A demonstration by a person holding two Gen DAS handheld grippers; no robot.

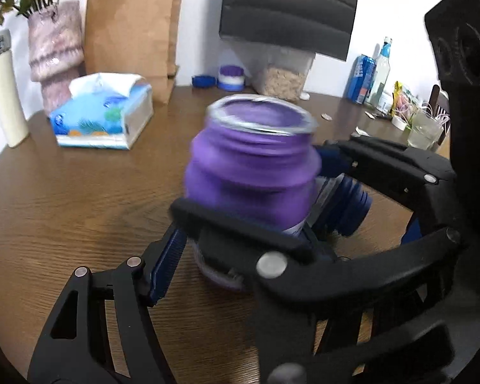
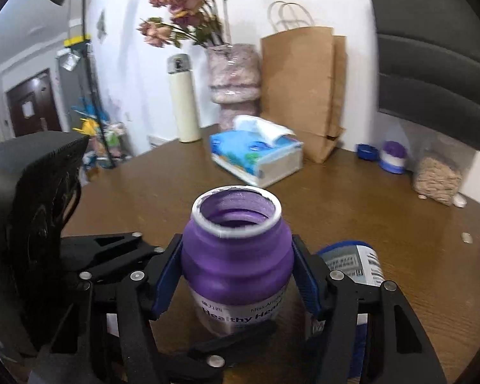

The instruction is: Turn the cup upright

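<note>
Cup [image 2: 236, 256] mouth-up near the bench [image 2: 384, 198] middle, long axis about vertical, base apparently on or just above the wood; right tool [image 2: 236, 275] clamped on its purple body, one blue pad [image 2: 166, 281] on either flank; left tool [image 1: 240, 236], crossing from the left, has its fingers apart, cup between them but not gripped; blue jar [image 2: 355, 262] lies just right of the cup; release seems all that is left, the right tool being nearer.
</note>
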